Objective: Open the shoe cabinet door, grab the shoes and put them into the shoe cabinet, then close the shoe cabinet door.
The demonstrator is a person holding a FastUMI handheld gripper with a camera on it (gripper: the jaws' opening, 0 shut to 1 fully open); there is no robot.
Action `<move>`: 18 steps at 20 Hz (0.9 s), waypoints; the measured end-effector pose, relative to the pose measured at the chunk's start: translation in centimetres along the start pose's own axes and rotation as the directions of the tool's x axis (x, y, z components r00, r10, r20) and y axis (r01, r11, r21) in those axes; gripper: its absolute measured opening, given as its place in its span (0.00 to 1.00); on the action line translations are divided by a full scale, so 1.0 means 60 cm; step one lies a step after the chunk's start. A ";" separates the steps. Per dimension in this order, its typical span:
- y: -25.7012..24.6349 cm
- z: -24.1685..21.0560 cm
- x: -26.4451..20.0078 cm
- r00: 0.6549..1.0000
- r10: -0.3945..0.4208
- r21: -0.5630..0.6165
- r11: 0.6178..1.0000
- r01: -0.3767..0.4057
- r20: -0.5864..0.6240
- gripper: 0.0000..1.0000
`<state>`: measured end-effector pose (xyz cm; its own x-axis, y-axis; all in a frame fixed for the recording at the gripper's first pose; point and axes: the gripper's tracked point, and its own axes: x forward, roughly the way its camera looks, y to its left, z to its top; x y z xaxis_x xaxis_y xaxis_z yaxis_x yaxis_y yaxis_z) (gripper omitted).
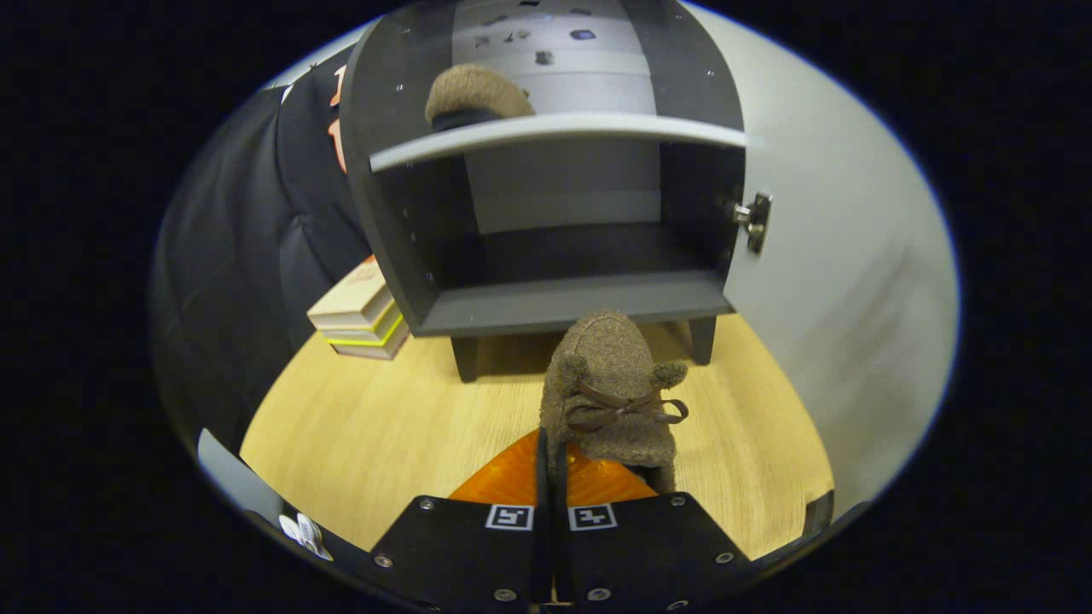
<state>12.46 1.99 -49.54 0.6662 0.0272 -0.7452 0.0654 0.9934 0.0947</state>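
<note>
A brown fuzzy shoe (pixel 610 388) with a small bow hangs toe-forward just ahead of my fingers, above the wooden table. My gripper (pixel 553 465) is shut on the shoe's rear edge, fingers nearly together. Beyond it stands the dark grey shoe cabinet (pixel 554 298) with its door (pixel 840 256) swung open to the right. A second brown shoe (pixel 476 95) rests on the cabinet's upper shelf (pixel 554 130), toward its left. The lower compartment behind the held shoe holds nothing that I can see.
A stack of books (pixel 358 314) lies on the table just left of the cabinet. The wooden tabletop (pixel 384 418) spreads between my fingers and the cabinet's short legs. The open door's hinge (pixel 754 218) shows at the cabinet's right edge.
</note>
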 end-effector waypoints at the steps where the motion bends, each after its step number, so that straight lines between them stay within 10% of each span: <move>1: -0.002 0.029 -0.023 0.999 -0.004 0.008 1.000 0.004 0.035 0.01; 10: 0.017 0.334 -0.230 0.938 -0.042 -0.004 0.999 0.046 0.343 0.01; 18: 0.016 0.436 -0.214 0.917 -0.052 -0.065 0.994 0.084 0.396 0.01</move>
<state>23.40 -0.35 -22.62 0.9016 -0.0705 -0.4268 0.0727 0.9973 -0.0112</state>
